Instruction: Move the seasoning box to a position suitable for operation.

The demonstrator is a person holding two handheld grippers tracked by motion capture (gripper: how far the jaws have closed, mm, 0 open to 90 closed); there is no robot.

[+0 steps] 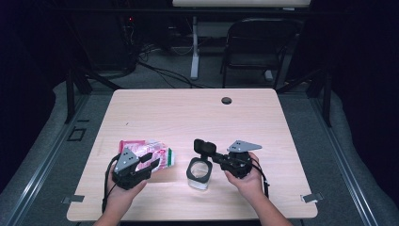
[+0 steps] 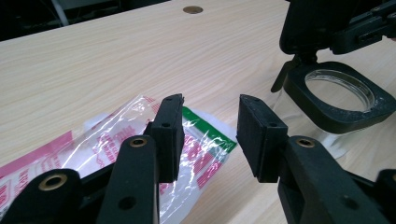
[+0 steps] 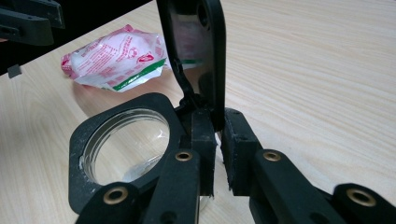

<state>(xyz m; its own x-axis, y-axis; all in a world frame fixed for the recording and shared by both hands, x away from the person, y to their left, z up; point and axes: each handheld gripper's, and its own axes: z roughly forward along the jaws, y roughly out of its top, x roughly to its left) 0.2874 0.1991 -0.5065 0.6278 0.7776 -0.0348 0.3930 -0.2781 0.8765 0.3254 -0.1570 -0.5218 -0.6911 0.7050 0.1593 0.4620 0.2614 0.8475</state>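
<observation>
A clear jar with a black square collar (image 1: 199,170) stands near the table's front middle, its hinged black lid (image 1: 203,146) flipped upright. My right gripper (image 1: 217,157) comes in from the right and is shut on the lid's lower edge (image 3: 196,51), right beside the jar's round mouth (image 3: 93,135). A crinkled clear packet with pink and green print (image 1: 157,151) lies to the left of the jar. My left gripper (image 1: 149,161) hovers at the packet's near edge with its jaws apart. Nothing sits between the left gripper's (image 2: 210,135) jaws, and the packet (image 2: 116,135) lies beyond and beneath them.
The light wooden table (image 1: 188,113) has a round cable hole (image 1: 227,100) near its far edge. A dark chair (image 1: 256,44) and a white desk leg stand on the floor behind the table. Cables trail from both grippers toward the front edge.
</observation>
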